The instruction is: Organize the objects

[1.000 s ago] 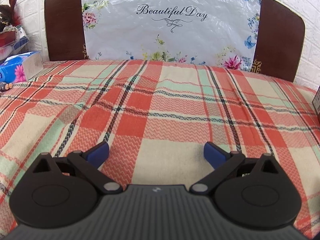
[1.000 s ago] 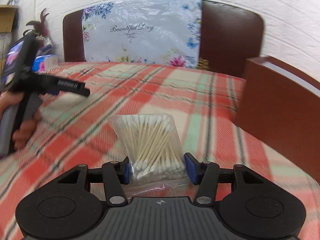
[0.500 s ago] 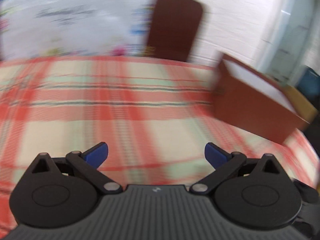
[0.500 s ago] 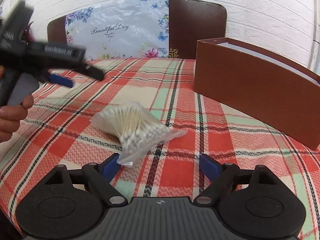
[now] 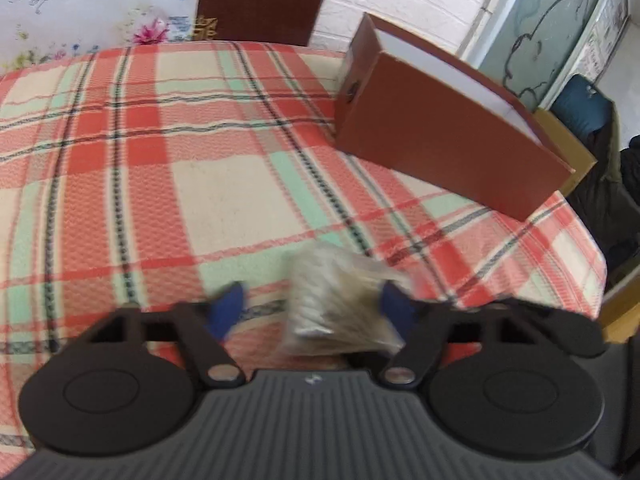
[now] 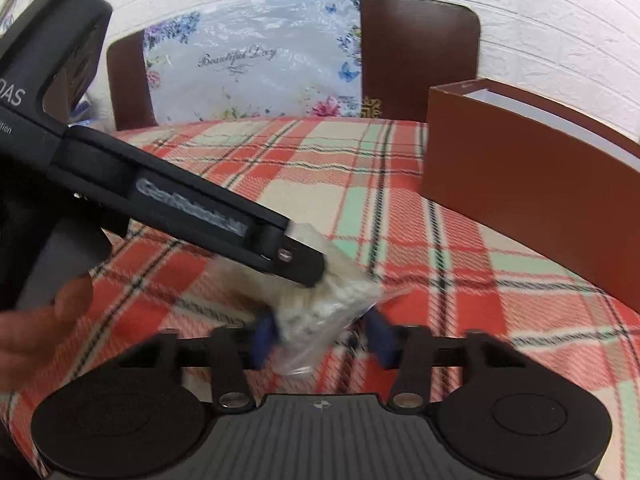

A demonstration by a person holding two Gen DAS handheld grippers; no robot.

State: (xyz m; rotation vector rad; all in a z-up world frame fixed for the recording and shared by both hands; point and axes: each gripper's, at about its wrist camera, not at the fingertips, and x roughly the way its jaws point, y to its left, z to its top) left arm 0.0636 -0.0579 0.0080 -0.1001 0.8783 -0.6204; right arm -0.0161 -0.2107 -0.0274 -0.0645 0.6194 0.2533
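Clear plastic, blurred by motion, is wrapping a bundle of cotton swabs: this bag of cotton swabs (image 6: pixel 324 308) is sitting in the lower middle of the right wrist view, between the blue fingers (image 6: pixel 262 338) of the right gripper (image 6: pixel 322 340). The jaws of this gripper are closing; the left pad is lying against the bag, while the right pad is appearing to stand just beside its thin edge, so a full grip is not sure.

In the left wrist view the same bag (image 5: pixel 338 300) is lying in the lower middle, between the blue pads (image 5: pixel 226 310) of the left gripper (image 5: pixel 312 312). These jaws are closing too. The right pad is touching the bag, and the left pad is standing apart from it.

The left gripper (image 6: pixel 302 266) is also showing in the right wrist view, coming from the upper left, its tip over the bag, with a hand (image 6: pixel 48 320) at the left edge holding its handle.

The brown box (image 5: pixel 448 136) is standing open on the plaid blanket (image 5: pixel 224 184) at the right of both views, well apart from the bag. A floral plastic sheet (image 6: pixel 256 64) is leaning on the dark headboard (image 6: pixel 416 52) at the top.
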